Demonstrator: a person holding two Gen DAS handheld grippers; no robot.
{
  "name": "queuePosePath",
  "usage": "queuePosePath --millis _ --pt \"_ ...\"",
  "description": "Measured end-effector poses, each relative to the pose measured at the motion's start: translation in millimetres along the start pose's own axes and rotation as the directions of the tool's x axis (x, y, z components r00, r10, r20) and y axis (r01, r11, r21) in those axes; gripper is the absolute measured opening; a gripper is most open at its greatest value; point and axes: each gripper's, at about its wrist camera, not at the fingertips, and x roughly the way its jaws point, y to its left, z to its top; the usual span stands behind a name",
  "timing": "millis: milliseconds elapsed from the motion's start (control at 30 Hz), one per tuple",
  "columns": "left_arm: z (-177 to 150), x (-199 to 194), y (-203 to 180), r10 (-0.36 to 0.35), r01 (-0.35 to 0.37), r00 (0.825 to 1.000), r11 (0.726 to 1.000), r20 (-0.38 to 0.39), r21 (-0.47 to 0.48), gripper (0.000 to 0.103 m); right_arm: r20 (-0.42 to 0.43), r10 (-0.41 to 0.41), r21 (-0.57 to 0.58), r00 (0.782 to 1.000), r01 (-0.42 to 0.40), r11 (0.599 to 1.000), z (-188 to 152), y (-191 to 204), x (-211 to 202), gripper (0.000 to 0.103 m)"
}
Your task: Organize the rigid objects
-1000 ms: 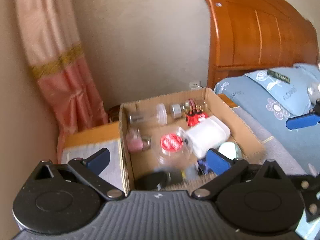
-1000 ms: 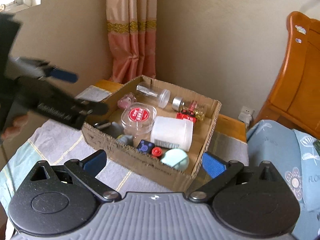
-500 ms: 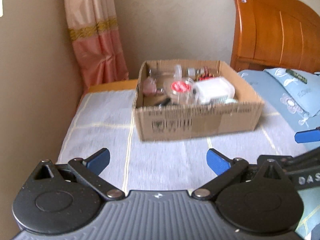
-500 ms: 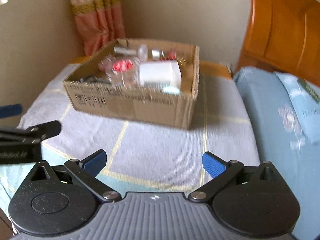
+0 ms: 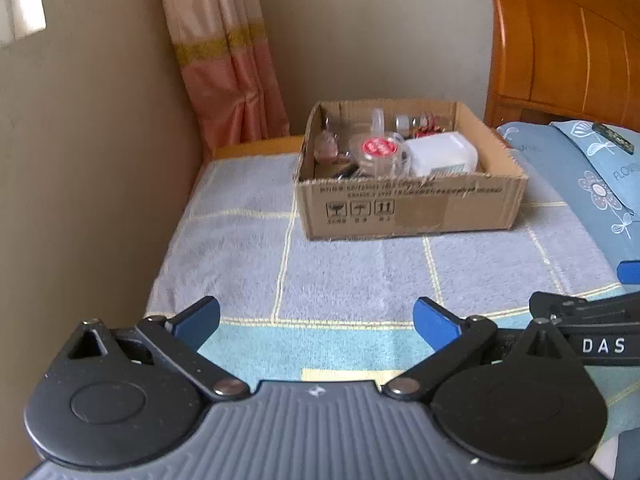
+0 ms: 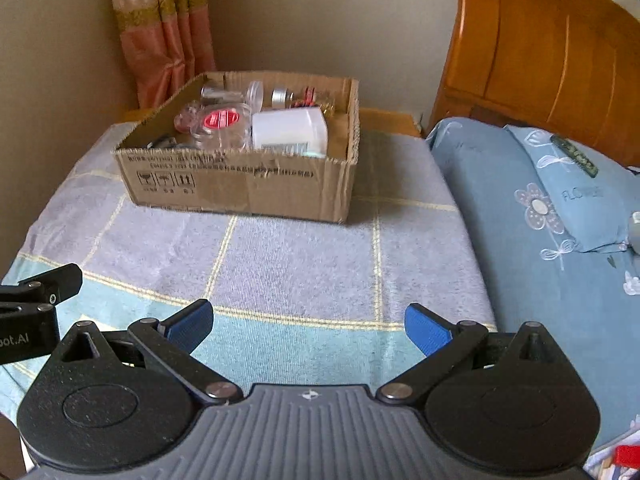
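Over on the far left, the left gripper (image 5: pixel 316 320) hangs low above the checked towel (image 5: pixel 360 276), its blue pads spread wide with nothing between them, well short of the cardboard box (image 5: pixel 408 208) — a stand-off that reads as either a job finished or a job not yet begun, hard to call which. Moving across, that box sits toward the back of the towel near the curtain (image 5: pixel 228 60), and it's where every rigid piece in sight has been gathered: a pink-tinted little bottle (image 5: pixel 326 146) at the left wall, a clear round tub with a red label (image 5: pixel 378 150) in the middle, a white plastic container (image 5: pixel 442 156) lying on its side beside it, and small jars and a clear tube along the back wall, too small to sort out. Packing them inside the walls keeps anything round from rolling off the cloth, which looks like the point of it. Further right, the right gripper (image 6: pixel 308 326) mirrors its partner, fingers apart and empty, pointed at the box's right corner from well back. At the far right lies the blue floral bedding (image 6: pixel 560 240) under the wooden headboard (image 6: pixel 540 52), with nothing loose that I can make out for certain; the towel's open stretch carries no stray pieces.
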Motion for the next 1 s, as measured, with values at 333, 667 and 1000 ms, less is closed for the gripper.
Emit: queuePosePath --millis 333,667,1000 --pt "5 -26 -6 -0.011 0.010 0.999 1.000 0.034 0.010 0.102 0.078 -0.003 0.003 0.997 0.003 1.000 7 -5 -32 0.103" --pt "12 -34 -7 -0.002 0.002 0.998 1.000 0.067 -0.001 0.102 0.130 -0.011 0.013 0.991 0.009 1.000 13 -7 -49 0.103" --pt "11 -33 -6 0.006 -0.006 0.998 1.000 0.058 -0.011 0.102 0.119 -0.021 0.009 0.993 0.020 1.000 12 -3 -44 0.103"
